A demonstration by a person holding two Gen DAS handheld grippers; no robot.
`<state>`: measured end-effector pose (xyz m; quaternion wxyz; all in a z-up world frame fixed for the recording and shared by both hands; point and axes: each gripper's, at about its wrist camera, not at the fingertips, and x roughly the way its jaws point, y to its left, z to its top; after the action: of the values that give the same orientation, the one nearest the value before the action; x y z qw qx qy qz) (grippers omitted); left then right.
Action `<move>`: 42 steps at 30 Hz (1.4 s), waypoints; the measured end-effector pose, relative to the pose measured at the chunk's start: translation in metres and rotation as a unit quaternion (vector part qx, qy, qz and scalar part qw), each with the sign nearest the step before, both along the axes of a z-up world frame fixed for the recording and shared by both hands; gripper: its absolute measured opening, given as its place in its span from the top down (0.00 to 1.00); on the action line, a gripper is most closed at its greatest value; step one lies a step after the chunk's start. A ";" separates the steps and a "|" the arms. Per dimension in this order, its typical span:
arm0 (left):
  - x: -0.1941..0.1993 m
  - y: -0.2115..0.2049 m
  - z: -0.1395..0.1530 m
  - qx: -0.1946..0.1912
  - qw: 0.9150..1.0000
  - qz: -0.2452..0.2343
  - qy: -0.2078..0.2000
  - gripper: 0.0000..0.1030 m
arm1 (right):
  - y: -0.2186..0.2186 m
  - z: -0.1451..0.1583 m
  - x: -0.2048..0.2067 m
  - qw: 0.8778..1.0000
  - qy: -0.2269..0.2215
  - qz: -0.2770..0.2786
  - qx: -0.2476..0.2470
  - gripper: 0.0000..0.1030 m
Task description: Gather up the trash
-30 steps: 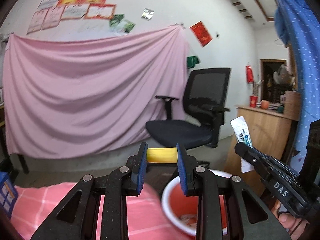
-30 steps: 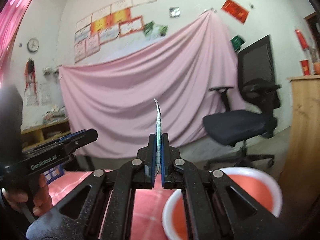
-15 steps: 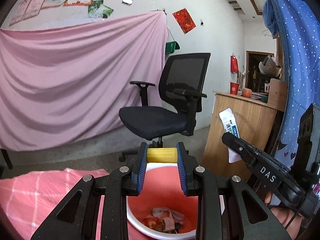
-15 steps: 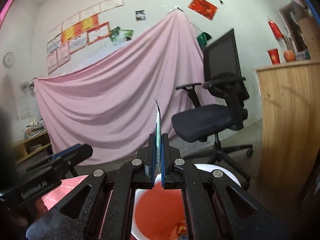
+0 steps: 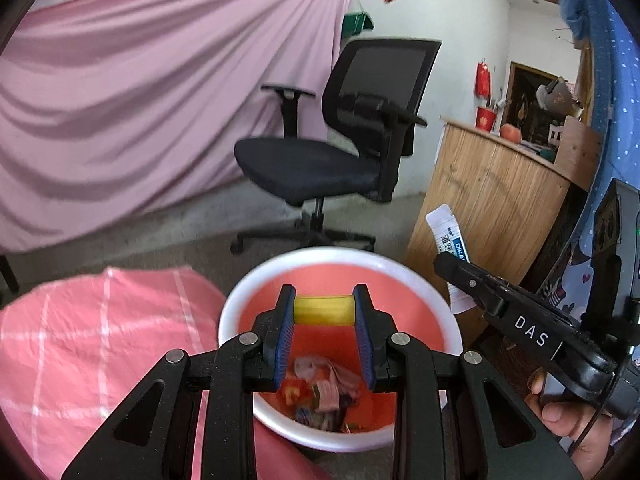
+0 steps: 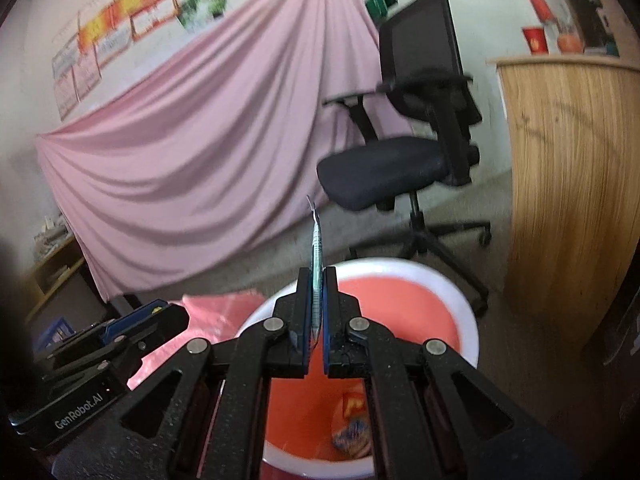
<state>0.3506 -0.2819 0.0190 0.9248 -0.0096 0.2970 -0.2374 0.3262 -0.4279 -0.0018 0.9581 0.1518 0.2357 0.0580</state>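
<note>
- The left gripper [image 5: 324, 312] had its jaws clamped on a short yellow roll [image 5: 323, 310], which spanned crosswise between the two blue pads [image 5: 285, 334] at the very tips.
- Directly below and beyond those jaws sat a basin [image 5: 256, 292] with a white rim and orange inside; the yellow roll hung over its opening.
- Crumpled wrappers [image 5: 328, 390] lay at the bottom of the basin, showing between and under the left jaws.
- The right gripper [image 6: 318, 276] had its jaws pressed together on a thin flat sachet [image 6: 315, 240], seen edge-on, standing upright and sticking out well past the tips.
- In the left wrist view, the same sachet [image 5: 449, 236] showed white with blue print, off to the right of the left jaws, beside the basin's rim.
- A pink checked cloth [image 5: 92, 344] lay to the left of the left jaws, touching the basin.
- An office chair [image 5: 340, 152] stood well beyond both jaws, before a pink drape [image 5: 140, 92], with a wooden counter [image 5: 492, 192] to the right.
</note>
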 end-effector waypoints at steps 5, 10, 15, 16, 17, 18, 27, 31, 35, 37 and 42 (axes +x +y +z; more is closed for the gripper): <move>0.005 -0.005 -0.009 0.017 1.000 -0.007 0.024 0.76 | -0.003 -0.010 0.007 1.000 0.028 0.005 0.008 0.74; 0.007 -0.006 -0.013 0.019 0.999 -0.009 0.034 0.76 | -0.003 -0.012 0.007 0.999 0.035 0.005 0.008 0.72; 0.010 -0.005 -0.017 0.019 0.999 -0.006 0.045 0.67 | -0.003 -0.012 0.008 0.999 0.040 0.003 0.008 0.71; 0.010 -0.004 -0.017 0.019 0.999 -0.004 0.046 0.64 | -0.004 -0.012 0.008 0.999 0.040 0.003 0.009 0.71; 0.011 -0.003 -0.018 0.019 0.999 -0.004 0.046 0.64 | -0.005 -0.012 0.007 0.999 0.039 0.003 0.009 0.71; 0.011 -0.002 -0.018 0.019 0.999 -0.003 0.046 0.63 | -0.005 -0.012 0.007 0.999 0.040 0.002 0.009 0.70; 0.010 0.016 -0.014 0.008 0.999 0.028 0.037 0.43 | -0.004 -0.010 0.008 0.999 0.041 -0.001 0.001 0.57; 0.008 0.027 -0.010 0.007 0.999 0.048 0.022 0.30 | -0.004 -0.010 0.008 0.999 0.039 -0.002 -0.003 0.52; 0.000 0.041 -0.006 -0.009 0.998 0.058 0.004 0.12 | -0.003 -0.009 0.007 0.999 0.037 -0.005 -0.004 0.35; -0.009 0.050 -0.002 -0.015 0.997 0.072 -0.017 0.05 | 0.000 -0.006 0.005 0.999 0.034 -0.004 -0.009 0.30; -0.026 0.065 0.006 -0.013 0.994 0.091 -0.055 0.02 | 0.007 0.000 0.000 1.000 0.019 -0.003 -0.023 0.08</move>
<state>0.3242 -0.2170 0.0248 0.9573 -0.0362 0.2407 -0.1559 0.3261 -0.4213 -0.0015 0.9568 0.1320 0.2546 0.0466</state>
